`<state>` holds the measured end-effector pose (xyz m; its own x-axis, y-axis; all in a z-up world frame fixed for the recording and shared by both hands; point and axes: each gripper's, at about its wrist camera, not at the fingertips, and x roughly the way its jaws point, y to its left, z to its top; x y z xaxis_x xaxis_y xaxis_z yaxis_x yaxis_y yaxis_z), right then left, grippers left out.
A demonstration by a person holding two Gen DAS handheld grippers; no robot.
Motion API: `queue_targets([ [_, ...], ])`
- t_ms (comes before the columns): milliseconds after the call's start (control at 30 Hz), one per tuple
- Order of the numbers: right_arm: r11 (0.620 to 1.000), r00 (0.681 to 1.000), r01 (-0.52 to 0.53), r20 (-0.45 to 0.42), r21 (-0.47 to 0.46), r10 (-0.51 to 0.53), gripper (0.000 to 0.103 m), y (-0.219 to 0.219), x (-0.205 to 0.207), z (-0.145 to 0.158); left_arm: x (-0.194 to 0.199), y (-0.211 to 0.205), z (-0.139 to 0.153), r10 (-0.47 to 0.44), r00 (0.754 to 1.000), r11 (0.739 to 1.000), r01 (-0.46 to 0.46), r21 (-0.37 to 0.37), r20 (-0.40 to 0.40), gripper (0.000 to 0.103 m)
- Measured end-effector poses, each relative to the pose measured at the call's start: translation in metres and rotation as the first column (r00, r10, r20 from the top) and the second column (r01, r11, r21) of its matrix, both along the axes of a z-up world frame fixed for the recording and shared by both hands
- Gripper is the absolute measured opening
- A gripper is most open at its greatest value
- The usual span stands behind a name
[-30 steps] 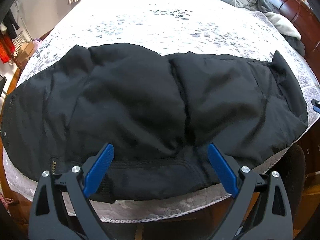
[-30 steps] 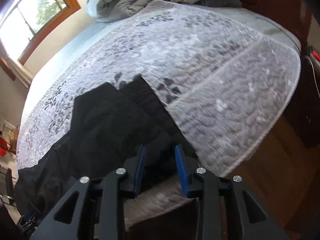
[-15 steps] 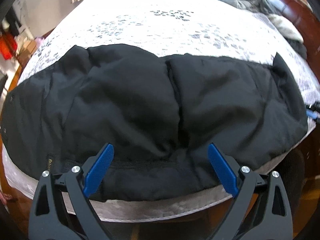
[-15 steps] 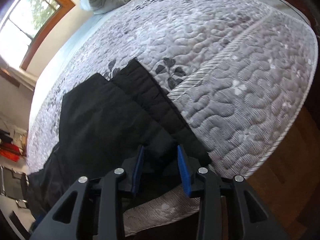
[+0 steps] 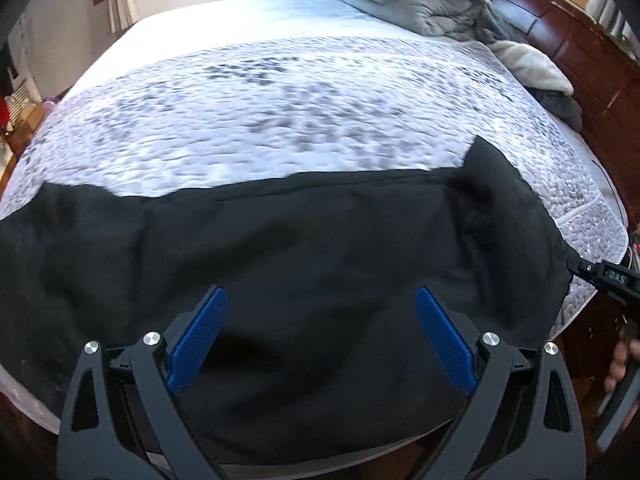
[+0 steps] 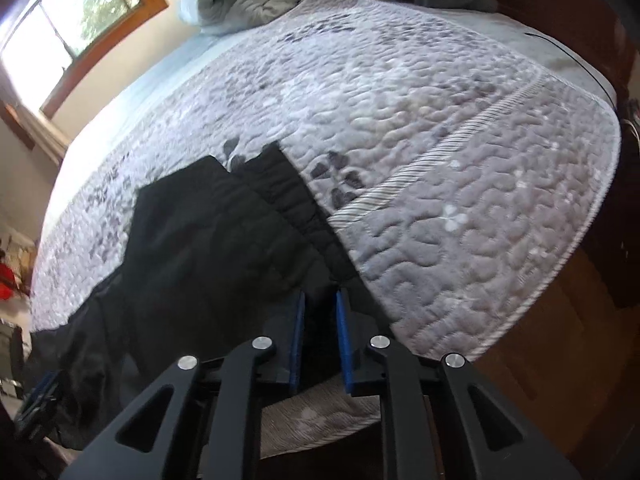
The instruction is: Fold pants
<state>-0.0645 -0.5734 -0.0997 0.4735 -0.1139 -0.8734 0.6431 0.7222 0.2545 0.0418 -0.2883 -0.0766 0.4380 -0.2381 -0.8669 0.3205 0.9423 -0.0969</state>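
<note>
Our left tongs [image 5: 322, 336] are spread wide, hovering over the black pants [image 5: 304, 256], which lie in a long soft band across the near edge of the bed [image 5: 280, 112] with its bumpy quilted grey cover. On the right, our right tongs [image 6: 321, 344] are pinched narrow on the pants' ribbed end [image 6: 296, 204].

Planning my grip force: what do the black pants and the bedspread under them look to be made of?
Black pants: matte woven fabric, likely thick or padded; soft folds, gathered elastic-looking band at one end.
Bedspread: quilted textile, grey-white floral print; puffed stitched pattern, corded edge.
</note>
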Motion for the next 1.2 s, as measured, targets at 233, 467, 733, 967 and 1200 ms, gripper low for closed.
queue_targets([
  [233,0.998,0.998,0.056,-0.023,0.024,-0.056,0.015,-0.019,0.002,-0.033,0.004,-0.027,-0.018,0.004,1.0,1.0,-0.004,0.026,0.0,0.095],
  [467,0.997,0.999,-0.049,0.007,-0.052,0.05,0.015,-0.003,0.017,-0.026,0.005,-0.003,-0.027,0.08,0.997,0.997,-0.08,-0.019,0.008,0.095],
  [733,0.996,0.994,0.015,-0.103,-0.085,-0.024,0.039,-0.008,-0.001,-0.03,0.001,0.005,-0.028,0.032,0.999,0.999,-0.032,-0.004,0.005,0.095],
  [967,0.954,0.99,-0.091,-0.132,-0.284,0.055,0.048,0.041,0.002,0.026,-0.002,0.032,-0.016,0.089,0.996,0.996,-0.089,-0.004,0.021,0.095],
  [1200,0.917,0.945,-0.325,-0.129,-0.231,0.302,0.047,0.126,0.053,0.021,-0.001,0.072,-0.001,0.158,0.987,0.987,-0.158,-0.003,0.037,0.095],
])
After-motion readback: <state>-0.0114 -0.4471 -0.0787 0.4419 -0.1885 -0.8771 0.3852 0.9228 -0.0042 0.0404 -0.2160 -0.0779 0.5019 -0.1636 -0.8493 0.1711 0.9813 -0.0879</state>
